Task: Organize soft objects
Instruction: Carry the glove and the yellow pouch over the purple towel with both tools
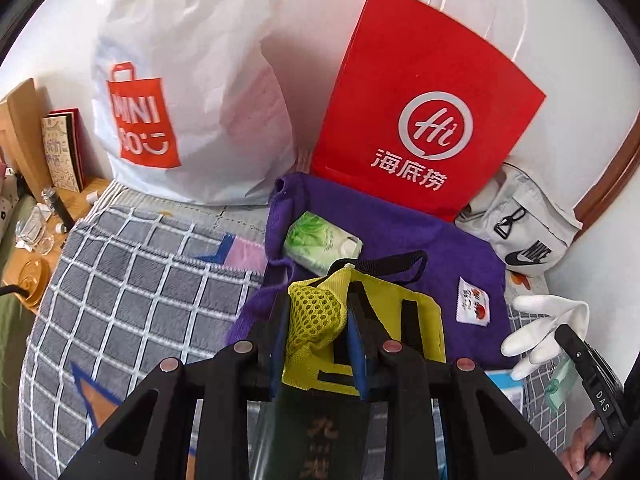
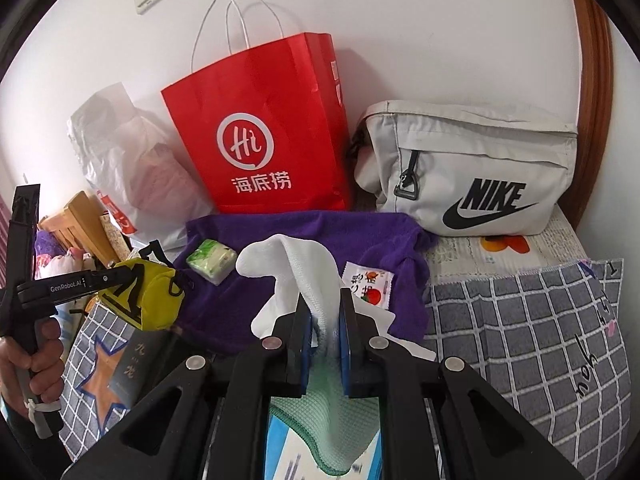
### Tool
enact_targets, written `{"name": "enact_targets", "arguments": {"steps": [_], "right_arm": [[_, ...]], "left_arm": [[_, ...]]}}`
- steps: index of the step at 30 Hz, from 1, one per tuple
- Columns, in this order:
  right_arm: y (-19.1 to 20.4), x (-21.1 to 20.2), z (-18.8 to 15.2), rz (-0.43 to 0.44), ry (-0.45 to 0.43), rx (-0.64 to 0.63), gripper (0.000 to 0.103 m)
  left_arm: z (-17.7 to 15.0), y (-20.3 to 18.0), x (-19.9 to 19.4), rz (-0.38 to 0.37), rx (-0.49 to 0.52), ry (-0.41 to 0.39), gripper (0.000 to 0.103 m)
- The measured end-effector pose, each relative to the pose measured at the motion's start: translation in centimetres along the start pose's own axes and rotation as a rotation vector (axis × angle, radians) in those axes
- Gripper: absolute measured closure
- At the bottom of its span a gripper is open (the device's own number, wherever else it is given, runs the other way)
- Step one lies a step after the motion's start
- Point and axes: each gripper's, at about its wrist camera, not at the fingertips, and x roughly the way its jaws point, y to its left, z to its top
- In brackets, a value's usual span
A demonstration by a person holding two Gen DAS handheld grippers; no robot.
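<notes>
We see the left tongs [image 1: 318, 320] clamped on a yellow pouch [image 1: 320, 316] and the right tongs [image 2: 325, 320] clamped on a white glove [image 2: 288, 264], both just over the purple towel [image 2: 280, 232], with the red bag [image 2: 260, 128] beyond them.

Your left gripper [image 1: 316, 344]: black plastic frame, blue pads [image 1: 357, 354] on the fingers, four round copper-tone screw heads across the linkage. Seen from the other camera, its side reads "GenRobot.AI" in white. Right gripper [image 2: 325, 330]: same black frame, blue pads [image 2: 345, 332], silver screw heads; "DAS" printed on its side. Your left hand [image 2: 34, 354] is bare skin on a grey handle with a white zip tie.
</notes>
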Motion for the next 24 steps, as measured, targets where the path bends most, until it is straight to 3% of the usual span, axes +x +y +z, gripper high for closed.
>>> {"name": "enact_targets", "arguments": {"steps": [10,24], "right_arm": [[-0.2,5.0,1.2,0.017,0.053,-0.017,0.091],[-1.0,9.6,1.7,0.039,0.107,-0.009,0.091]], "left_arm": [[0.9,-0.3,4.3,0.003,0.000,0.059,0.078],[1.0,-0.4,7.0,-0.001,0.010,0.115,0.077]]}}
